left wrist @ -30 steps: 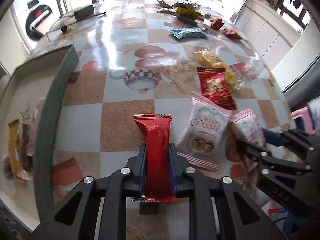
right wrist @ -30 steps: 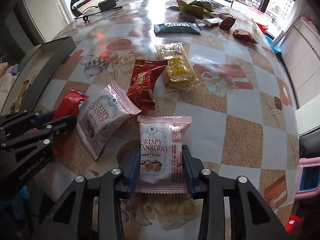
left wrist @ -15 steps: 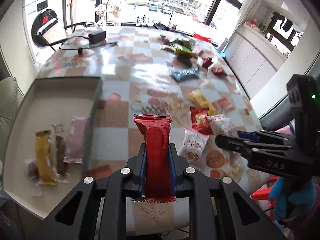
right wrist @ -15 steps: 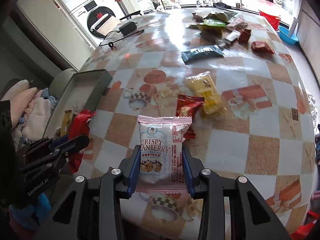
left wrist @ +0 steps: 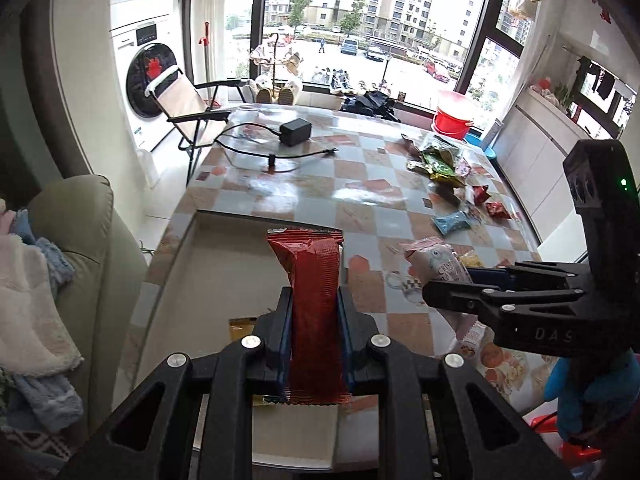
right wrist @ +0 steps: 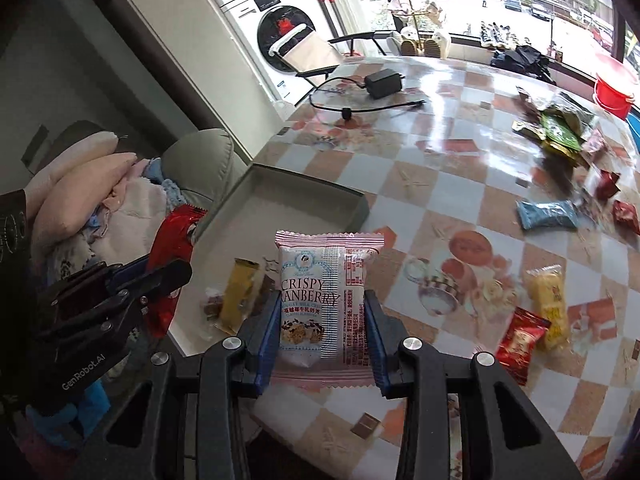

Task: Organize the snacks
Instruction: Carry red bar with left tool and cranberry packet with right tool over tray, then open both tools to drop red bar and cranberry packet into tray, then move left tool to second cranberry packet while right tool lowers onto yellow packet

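Observation:
My left gripper [left wrist: 314, 316] is shut on a red snack bar [left wrist: 314, 304] and holds it above the near end of the grey tray [left wrist: 240, 248]. My right gripper [right wrist: 322, 320] is shut on a pink Crispy Cranberry packet [right wrist: 326, 300], held above the tray's right edge [right wrist: 312, 196]. The tray holds a yellow bar [right wrist: 238, 296] and small dark snacks [right wrist: 212, 304]. The right gripper with its packet [left wrist: 444, 264] shows at the right of the left wrist view. The left gripper with the red bar [right wrist: 172, 240] shows at the left of the right wrist view.
Loose snacks lie on the checked table: a yellow packet [right wrist: 548, 304], a red packet [right wrist: 520, 340], a blue packet [right wrist: 546, 214], and a green and gold pile [right wrist: 556, 132] at the far side. A black adapter with cable [left wrist: 294, 132] lies far. A sofa with clothes [left wrist: 60, 280] stands left.
Both grippers have risen and swung left with their snacks, from over the table's loose packets to above the tray. The views now look level across the room.

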`<state>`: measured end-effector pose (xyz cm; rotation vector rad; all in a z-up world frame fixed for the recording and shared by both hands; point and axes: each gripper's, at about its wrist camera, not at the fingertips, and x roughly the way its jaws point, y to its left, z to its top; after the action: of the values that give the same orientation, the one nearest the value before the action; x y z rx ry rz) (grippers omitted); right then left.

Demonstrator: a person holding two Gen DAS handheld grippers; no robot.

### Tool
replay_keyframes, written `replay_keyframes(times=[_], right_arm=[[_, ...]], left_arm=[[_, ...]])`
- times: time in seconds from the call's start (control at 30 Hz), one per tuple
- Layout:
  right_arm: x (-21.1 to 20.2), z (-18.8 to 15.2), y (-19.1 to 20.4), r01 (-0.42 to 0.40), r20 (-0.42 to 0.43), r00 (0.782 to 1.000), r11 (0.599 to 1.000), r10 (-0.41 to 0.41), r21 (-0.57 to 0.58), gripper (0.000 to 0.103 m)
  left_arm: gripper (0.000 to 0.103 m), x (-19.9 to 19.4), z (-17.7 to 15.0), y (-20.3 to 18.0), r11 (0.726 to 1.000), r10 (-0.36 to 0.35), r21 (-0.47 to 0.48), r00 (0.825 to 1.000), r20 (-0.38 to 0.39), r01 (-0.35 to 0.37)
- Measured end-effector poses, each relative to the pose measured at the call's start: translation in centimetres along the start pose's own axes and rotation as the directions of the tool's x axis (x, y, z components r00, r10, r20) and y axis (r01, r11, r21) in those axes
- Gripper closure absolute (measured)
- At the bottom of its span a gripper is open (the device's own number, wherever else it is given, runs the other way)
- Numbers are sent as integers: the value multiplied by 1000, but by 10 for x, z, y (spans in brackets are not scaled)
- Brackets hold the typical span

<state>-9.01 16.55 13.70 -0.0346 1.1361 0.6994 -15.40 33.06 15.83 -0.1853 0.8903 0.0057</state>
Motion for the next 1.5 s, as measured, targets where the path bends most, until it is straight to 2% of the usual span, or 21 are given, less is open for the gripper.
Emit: replay_keyframes(times=[0.13, 0.27, 0.57, 0.6, 0.67, 0.7, 0.73, 0.77, 0.8, 0.83, 0.87, 0.97, 1.07, 1.17, 1.23, 1.33, 1.43, 1.5], right_arm=[[20, 21, 25, -15, -20, 1000, 999, 14, -37, 63], [46, 34, 43, -9, -34, 999, 997, 6, -77, 63], [114, 31, 52, -14, -137, 991, 996, 2, -86, 63], [120, 30, 51, -14, -147, 989, 996, 1, -87, 63], [131, 28, 51, -18, -172, 985, 996, 2, -91, 60], [136, 27, 50, -14, -190, 982, 996, -4, -91, 56], [140, 26, 49, -8, -204, 979, 996, -10, -88, 44], [141, 25, 46, -1, -212, 977, 997, -16, -81, 34], [141, 25, 44, 6, -209, 978, 997, -21, -72, 17], [139, 24, 41, 17, -196, 980, 998, -29, -64, 10], [136, 23, 36, 29, -186, 982, 998, -39, -57, 10], [124, 19, 19, 48, -183, 982, 998, -53, -31, 10], [102, 8, -9, 93, -142, 986, 996, -91, 6, 10], [72, -10, -45, 136, -85, 988, 987, -129, 80, 10], [50, -28, -74, 162, -50, 986, 976, -157, 148, 10], [15, -56, -121, 213, 2, 975, 942, -221, 261, 10], [-15, -86, -168, 258, 38, 956, 893, -292, 369, 10], [-24, -106, -198, 296, 9, 944, 856, -331, 424, 0]], left_arm=[[81, 3, 4, 26, 999, 31, -27, 1000, -5, -31], [81, 29, -10, 45, 997, 49, -57, 997, -59, -53], [80, 92, -51, 67, 990, 37, -123, 978, -204, -63], [76, 97, -54, 67, 990, 43, -121, 976, -215, -70], [57, 102, -59, 66, 991, 54, -105, 972, -230, -80], [38, 103, -62, 64, 992, 61, -96, 971, -232, -86], [29, 103, -64, 62, 992, 69, -87, 972, -226, -91], [27, 101, -65, 60, 993, 76, -77, 973, -218, -95], [27, 100, -65, 57, 993, 84, -64, 973, -215, -99], [26, 99, -65, 56, 993, 89, -54, 973, -212, -102], [25, 97, -65, 53, 993, 93, -45, 974, -207, -104], [25, 89, -61, 41, 995, 92, -27, 979, -183, -98], [24, 79, -56, 20, 997, 74, 10, 987, -143, -73], [22, 69, -52, -12, 994, 66, 89, 993, -101, -57], [21, 66, -52, -38, 990, 30, 143, 995, -94, -16], [20, 70, -55, -74, 975, -25, 216, 993, -113, 49], [20, 86, -63, -112, 954, -40, 287, 987, -154, 84], [20, 98, -70, -135, 944, -48, 311, 980, -193, 108]])
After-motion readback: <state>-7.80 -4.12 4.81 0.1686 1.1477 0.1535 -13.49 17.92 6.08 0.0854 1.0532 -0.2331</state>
